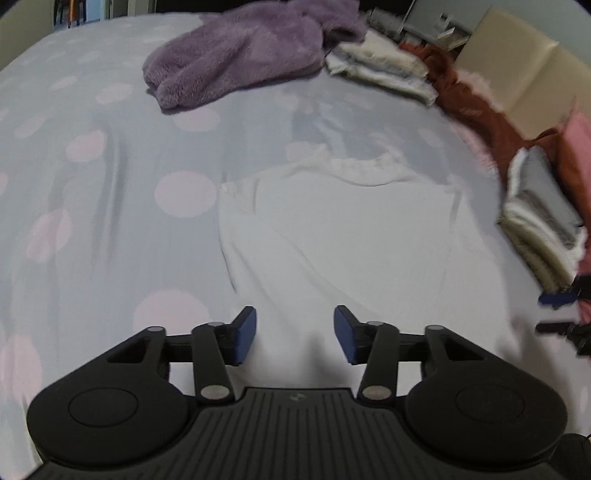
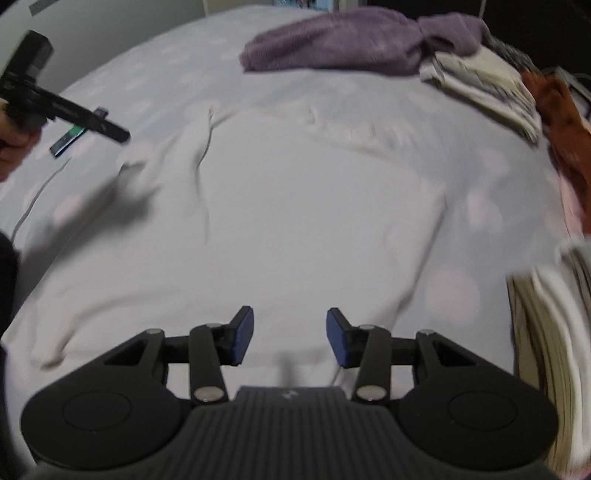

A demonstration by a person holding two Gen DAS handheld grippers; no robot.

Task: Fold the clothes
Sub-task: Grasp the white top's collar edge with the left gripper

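Left gripper (image 1: 294, 334) hovers, fingers apart (nothing between), over white shirt (image 1: 332, 236).

A wide bed fills both views, covered by a pale grey-blue sheet (image 1: 110, 221) printed with large pink dots. A beige padded headboard (image 1: 517, 74) stands at its far right edge. Pale wall (image 2: 110, 29) rises behind the bed. The light is dim and even.

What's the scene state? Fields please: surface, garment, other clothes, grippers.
surface: bed, dotted cover
garment: white shirt spread flat, collar at the far end, not yet folded
other clothes: purple fleece at the far end; folded stack at the right
left gripper: open, empty, over the shirt's near hem
right gripper: open, empty, over the shirt
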